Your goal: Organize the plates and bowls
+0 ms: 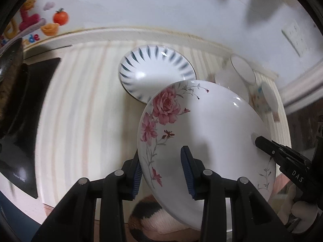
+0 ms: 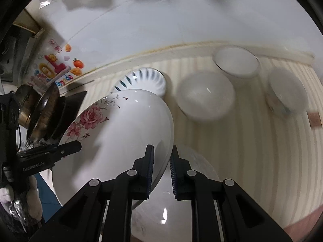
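A white plate with pink flowers [image 1: 212,133] is held tilted above the striped counter. My left gripper [image 1: 163,173] is shut on its left rim. My right gripper [image 2: 161,171] is shut on its right rim [image 2: 161,141]; it shows at the plate's right edge in the left wrist view [image 1: 262,143]. A white plate with blue dashes [image 1: 155,68] lies behind it, also in the right wrist view [image 2: 147,78]. Another white plate [image 2: 181,207] lies under my right gripper. Three white bowls stand further back [image 2: 206,96], [image 2: 236,62], [image 2: 286,92].
A black induction cooker [image 1: 26,125] with a dark pan [image 2: 40,111] stands at the left. The white wall [image 1: 161,6] with colourful stickers [image 1: 50,20] and a socket [image 1: 294,38] backs the counter. A calico cat [image 1: 149,213] lies below the counter's front edge.
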`<state>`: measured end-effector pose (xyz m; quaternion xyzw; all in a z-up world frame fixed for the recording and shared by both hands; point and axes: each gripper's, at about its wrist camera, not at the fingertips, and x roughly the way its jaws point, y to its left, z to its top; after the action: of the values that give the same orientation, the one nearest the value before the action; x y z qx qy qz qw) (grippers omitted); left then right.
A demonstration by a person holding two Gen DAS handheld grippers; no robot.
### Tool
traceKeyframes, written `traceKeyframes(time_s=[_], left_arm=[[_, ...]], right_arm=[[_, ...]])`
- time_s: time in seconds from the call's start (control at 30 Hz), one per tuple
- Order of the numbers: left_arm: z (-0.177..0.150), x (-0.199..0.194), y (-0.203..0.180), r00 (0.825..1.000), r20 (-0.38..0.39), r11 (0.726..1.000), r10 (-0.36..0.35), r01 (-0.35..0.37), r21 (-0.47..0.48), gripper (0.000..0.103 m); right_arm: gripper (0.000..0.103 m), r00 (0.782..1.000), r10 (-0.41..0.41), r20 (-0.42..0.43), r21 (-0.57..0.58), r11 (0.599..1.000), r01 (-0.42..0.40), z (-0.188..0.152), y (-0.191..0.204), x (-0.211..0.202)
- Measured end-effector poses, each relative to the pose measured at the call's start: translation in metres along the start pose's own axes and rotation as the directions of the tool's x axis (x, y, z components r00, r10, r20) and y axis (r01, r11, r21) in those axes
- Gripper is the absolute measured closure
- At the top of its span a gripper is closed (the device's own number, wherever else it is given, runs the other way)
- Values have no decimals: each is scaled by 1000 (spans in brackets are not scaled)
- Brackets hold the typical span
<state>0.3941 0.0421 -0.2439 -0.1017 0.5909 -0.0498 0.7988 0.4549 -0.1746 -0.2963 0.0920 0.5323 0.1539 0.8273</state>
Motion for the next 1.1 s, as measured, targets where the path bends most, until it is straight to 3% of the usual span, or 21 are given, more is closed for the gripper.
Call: traceKeyframes(time_s=[0.43,0.9,1.1], left_arm=[[-39,43,-36,992,-108,990,58,-44,134,69],[-55,64,-37,977,-169,979,127,-96,180,69],[-64,70,-36,974,-191,982,120,-88,169,69]], right_arm=[[86,994,-33,-103,97,994,43,-78,-52,12],[86,985,-36,-166,96,994,52,-95,-55,33],[86,983,-48,-175,92,994,65,-96,-56,37]])
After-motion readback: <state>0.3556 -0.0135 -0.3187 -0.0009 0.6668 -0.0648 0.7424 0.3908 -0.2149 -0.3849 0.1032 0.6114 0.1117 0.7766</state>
